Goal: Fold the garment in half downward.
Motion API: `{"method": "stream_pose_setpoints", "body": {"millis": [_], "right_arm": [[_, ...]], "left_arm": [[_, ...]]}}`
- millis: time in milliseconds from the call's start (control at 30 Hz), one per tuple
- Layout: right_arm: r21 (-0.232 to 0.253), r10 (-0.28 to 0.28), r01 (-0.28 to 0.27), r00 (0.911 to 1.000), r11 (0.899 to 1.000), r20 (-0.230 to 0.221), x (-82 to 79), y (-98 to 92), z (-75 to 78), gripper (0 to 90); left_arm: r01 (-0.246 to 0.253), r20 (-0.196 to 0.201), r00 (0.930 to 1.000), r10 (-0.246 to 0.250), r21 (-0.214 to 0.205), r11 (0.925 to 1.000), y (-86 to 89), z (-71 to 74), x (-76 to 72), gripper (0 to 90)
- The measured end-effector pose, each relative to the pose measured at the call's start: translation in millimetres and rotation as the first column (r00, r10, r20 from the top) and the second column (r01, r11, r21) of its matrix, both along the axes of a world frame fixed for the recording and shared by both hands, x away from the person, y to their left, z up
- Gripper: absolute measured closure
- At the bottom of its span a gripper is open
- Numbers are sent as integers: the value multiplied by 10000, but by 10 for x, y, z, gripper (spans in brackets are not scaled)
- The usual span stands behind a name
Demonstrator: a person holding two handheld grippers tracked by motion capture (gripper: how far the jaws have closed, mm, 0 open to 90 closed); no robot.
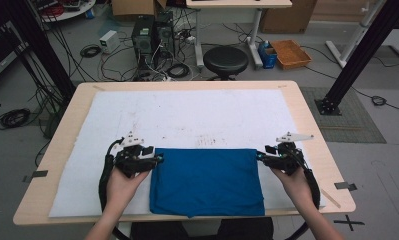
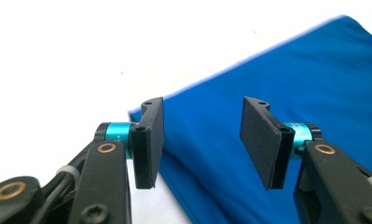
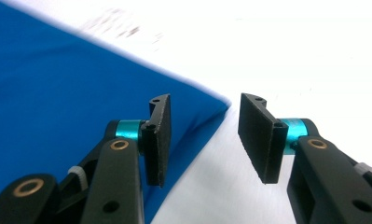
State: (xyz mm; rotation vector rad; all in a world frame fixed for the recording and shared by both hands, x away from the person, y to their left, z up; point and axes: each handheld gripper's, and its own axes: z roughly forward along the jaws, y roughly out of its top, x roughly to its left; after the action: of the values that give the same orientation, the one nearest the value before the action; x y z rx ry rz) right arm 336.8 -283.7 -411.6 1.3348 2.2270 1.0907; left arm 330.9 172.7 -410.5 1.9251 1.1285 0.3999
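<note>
Blue cloth (image 1: 207, 181) folded flat at the near edge of the white mat (image 1: 187, 117), flanked at its far corners by left gripper (image 1: 155, 159) and right gripper (image 1: 260, 156), jaws apart and empty; best drawn clear level, without snagging the fold's edge.

Colours you had before you:
- Cloth (image 1: 207, 180): plain deep blue, unpatterned, at the table's near edge.
- Mat (image 1: 187, 115): white, with faint brownish smudges toward its middle.
- Table (image 1: 307, 125): pale wood tone.
- Left gripper (image 2: 202, 135): black jaws, turquoise collars, brass-coloured rivets.
- Right gripper (image 3: 204, 133): the same black, turquoise and brass.
- Stool (image 1: 225, 60): black seat.
- Tray (image 1: 290, 53) on the floor: orange-brown.
</note>
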Motion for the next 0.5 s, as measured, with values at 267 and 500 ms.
{"method": "stream_pose_setpoints", "body": {"millis": [267,500], "right_arm": [[-109,-79,68,9941,9999,-1079,300,141,-256,666],[-475,499,-543,9948,9974,-889,319,120,-270,870]], "left_arm": [[-454,-1037,9931,551,942,9945,-40,-291,370,490],[-137,-951,9952,243,1103,9938,-50,-300,356,816]]}}
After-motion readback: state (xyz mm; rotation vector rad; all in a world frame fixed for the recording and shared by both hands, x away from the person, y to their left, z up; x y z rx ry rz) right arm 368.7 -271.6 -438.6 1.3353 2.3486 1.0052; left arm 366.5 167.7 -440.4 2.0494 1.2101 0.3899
